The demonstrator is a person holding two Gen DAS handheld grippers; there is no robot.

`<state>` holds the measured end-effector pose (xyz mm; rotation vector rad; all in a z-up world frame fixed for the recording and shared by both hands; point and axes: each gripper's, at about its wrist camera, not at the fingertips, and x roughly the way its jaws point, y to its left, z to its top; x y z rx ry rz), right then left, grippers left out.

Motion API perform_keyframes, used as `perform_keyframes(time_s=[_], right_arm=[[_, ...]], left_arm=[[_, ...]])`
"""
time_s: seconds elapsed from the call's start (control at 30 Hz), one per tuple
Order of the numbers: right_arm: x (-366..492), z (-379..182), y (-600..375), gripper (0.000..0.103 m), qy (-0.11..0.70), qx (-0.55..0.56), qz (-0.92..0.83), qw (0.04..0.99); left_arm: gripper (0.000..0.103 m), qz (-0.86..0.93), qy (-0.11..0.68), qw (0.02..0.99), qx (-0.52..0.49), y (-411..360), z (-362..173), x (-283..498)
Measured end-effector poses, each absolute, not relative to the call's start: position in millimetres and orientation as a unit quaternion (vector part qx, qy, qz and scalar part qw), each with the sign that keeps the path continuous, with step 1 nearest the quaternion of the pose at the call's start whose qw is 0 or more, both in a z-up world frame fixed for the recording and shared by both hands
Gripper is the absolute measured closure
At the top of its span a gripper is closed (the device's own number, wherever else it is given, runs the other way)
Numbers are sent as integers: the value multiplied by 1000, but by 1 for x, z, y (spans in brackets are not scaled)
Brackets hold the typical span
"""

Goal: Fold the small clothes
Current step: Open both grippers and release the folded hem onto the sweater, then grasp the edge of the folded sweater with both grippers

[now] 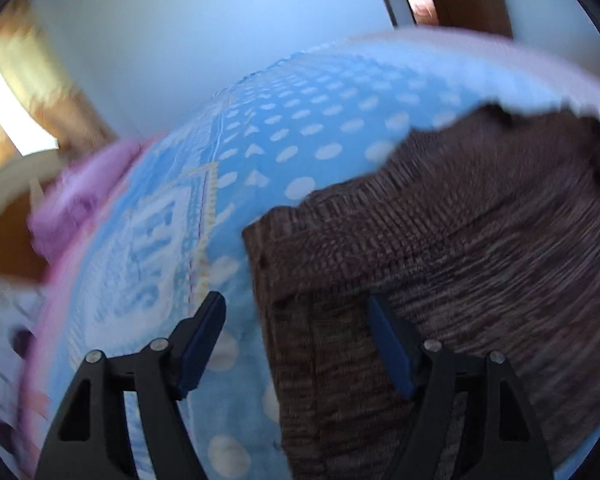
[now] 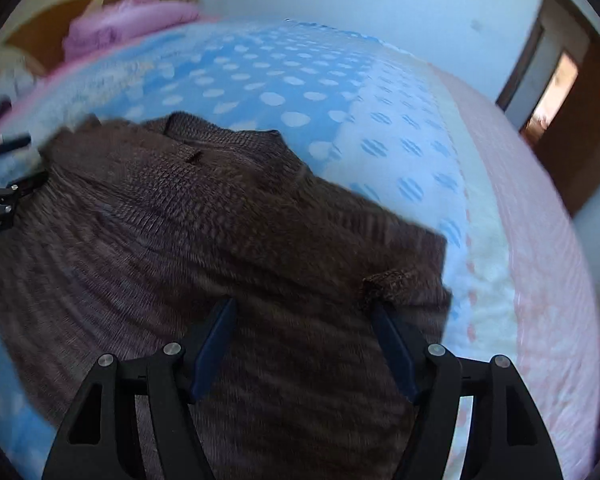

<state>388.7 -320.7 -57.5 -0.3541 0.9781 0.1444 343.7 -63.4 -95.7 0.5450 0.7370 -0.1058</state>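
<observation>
Sweater (image 2: 204, 216), one brown knit piece, lies spread flat on the blue polka-dot blanket (image 1: 320, 120) covering the bed, collar toward the far wall. Your left gripper (image 1: 296, 312) hangs over its left edge, jaws released, nothing between the pads; one finger is over blanket, the other over knit. Your right gripper (image 2: 304, 316) is over the sweater's right side, jaws likewise spread and empty, just by a small folded-up cuff (image 2: 388, 280). One purple cloth heap (image 2: 132, 20) sits at the far bed corner, well apart from the sweater. A pink striped sheet border (image 2: 540, 240) runs along the right bed edge. Open blanket lies beyond the collar and left of the sweater. Both views are motion-blurred.
</observation>
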Motion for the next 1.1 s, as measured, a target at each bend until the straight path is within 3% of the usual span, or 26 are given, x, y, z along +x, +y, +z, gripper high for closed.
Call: perform_keyframes(time_s=[0.17, 0.33, 0.57, 0.73, 1.0, 1.1], right_arm=[[432, -16, -338, 33, 423, -130, 7, 897], [425, 9, -369, 33, 407, -93, 0, 908], [351, -11, -416, 33, 435, 58, 73, 895], [277, -25, -448, 33, 424, 154, 92, 888], [217, -27, -449, 35, 401, 157, 101, 897], [216, -31, -448, 45, 404, 155, 104, 895]], left_arm=[[26, 13, 339, 917, 209, -54, -52, 385], [20, 58, 337, 928, 146, -14, -24, 398], [20, -30, 370, 928, 43, 29, -38, 312], [20, -75, 381, 920, 45, 16, -63, 248], [38, -95, 407, 908, -4, 9, -88, 228], [38, -94, 407, 908, -13, 9, -91, 231]])
